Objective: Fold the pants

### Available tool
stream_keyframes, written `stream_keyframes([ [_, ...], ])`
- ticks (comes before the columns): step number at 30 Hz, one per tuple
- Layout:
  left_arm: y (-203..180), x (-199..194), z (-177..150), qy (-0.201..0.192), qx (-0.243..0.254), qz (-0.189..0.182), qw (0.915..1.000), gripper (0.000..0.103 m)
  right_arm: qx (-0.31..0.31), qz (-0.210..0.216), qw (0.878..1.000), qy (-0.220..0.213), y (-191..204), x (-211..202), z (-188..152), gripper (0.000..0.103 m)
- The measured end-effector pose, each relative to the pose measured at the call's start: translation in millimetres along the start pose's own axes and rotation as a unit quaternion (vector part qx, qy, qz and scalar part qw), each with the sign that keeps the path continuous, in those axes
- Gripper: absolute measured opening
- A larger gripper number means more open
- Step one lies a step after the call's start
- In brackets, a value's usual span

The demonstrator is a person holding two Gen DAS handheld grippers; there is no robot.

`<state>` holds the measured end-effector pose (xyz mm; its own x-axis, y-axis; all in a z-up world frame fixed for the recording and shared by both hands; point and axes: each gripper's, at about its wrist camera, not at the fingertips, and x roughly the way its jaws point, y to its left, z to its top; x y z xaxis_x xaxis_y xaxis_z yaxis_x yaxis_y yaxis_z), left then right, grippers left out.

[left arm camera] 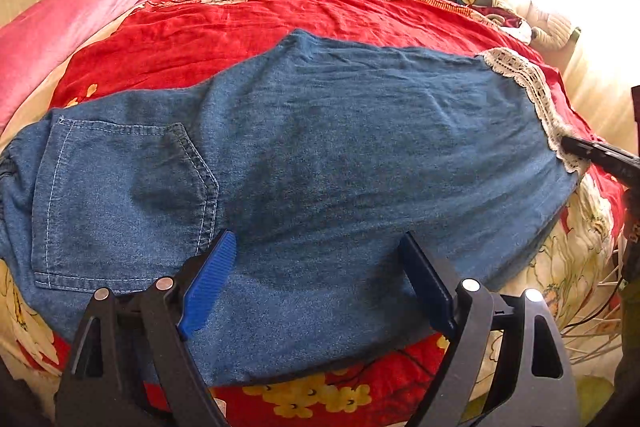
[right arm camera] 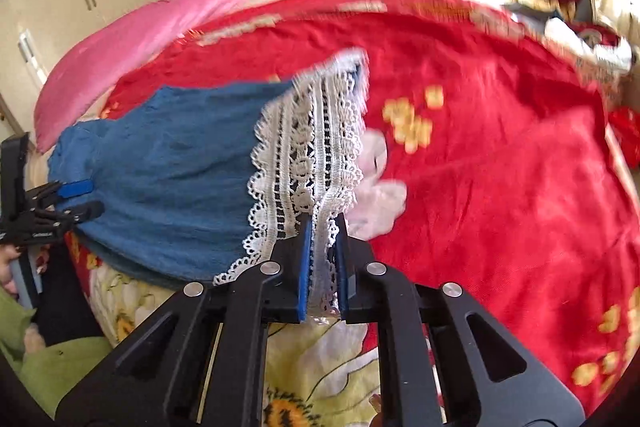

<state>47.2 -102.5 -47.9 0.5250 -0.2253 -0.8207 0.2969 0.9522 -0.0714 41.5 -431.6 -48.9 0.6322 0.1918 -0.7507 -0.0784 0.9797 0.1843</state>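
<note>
We held the left gripper [left arm camera: 316,283] wide open over the pants [left arm camera: 300,147]; our right gripper [right arm camera: 323,259] pinched their lace hem [right arm camera: 308,147] (far background blurred).

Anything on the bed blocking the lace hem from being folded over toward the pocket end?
Nothing visible. The right hand-held gripper is shut on the lace hem, and the denim pants lie flat to the pocket. The left hand-held gripper hovers open over the middle.
</note>
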Motion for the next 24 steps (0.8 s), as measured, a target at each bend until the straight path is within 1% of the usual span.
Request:
stream_keyframes([
  [2,0,1,0,0.001,0.001,0.001,1.0,0.083,0.003,-0.002,1.0,0.006,0,10,-7,0.006],
  [5,2,2,-1,0.001,0.0,0.0,1.0,0.083,0.014,0.007,1.0,0.003,-1,5,-10,0.009],
  [8,2,0,0,-0.001,0.0,-0.002,1.0,0.084,0.015,-0.002,1.0,0.003,-2,-6,-9,0.022],
  [9,3,-4,0,-0.004,-0.003,-0.004,1.0,0.084,0.017,-0.007,1.0,-0.003,-3,-12,-9,0.028],
  [12,14,-23,4,-0.027,-0.023,-0.005,0.9994,0.084,0.009,-0.015,0.999,-0.039,-1,-38,-6,0.036],
  [13,20,-32,7,-0.041,-0.029,0.007,0.9987,0.084,0.001,-0.015,0.998,-0.054,4,-46,-4,0.04],
  [14,24,-36,9,-0.048,-0.031,0.018,0.9982,0.084,-0.004,-0.013,0.998,-0.062,8,-49,-3,0.041],
  [15,28,-39,11,-0.054,-0.033,0.03,0.9976,0.084,-0.014,-0.006,0.997,-0.072,17,-52,1,0.045],
  [16,35,-40,14,-0.055,-0.037,0.049,0.9966,0.084,-0.023,0.002,0.997,-0.074,25,-51,4,0.047],
  [17,39,-40,16,-0.054,-0.041,0.061,0.9958,0.084,-0.03,0.007,0.997,-0.074,33,-49,7,0.051],
  [18,44,-38,17,-0.049,-0.045,0.077,0.9948,0.084,-0.04,0.012,0.996,-0.074,42,-44,11,0.054],
  [19,49,-35,18,-0.04,-0.047,0.097,0.9934,0.086,-0.049,0.016,0.996,-0.073,51,-39,15,0.055],
  [20,57,-30,17,-0.021,-0.053,0.122,0.9909,0.088,-0.06,0.017,0.995,-0.074,61,-31,21,0.056],
  [21,64,-26,15,-0.008,-0.061,0.132,0.9893,0.088,-0.07,0.019,0.995,-0.075,70,-25,27,0.059],
  [23,78,-22,10,0.005,-0.08,0.128,0.9886,0.088,-0.089,0.015,0.993,-0.076,82,-10,39,0.062],
  [24,84,-21,8,0.006,-0.089,0.118,0.9889,0.088,-0.093,0.009,0.993,-0.068,86,-1,44,0.062],
])
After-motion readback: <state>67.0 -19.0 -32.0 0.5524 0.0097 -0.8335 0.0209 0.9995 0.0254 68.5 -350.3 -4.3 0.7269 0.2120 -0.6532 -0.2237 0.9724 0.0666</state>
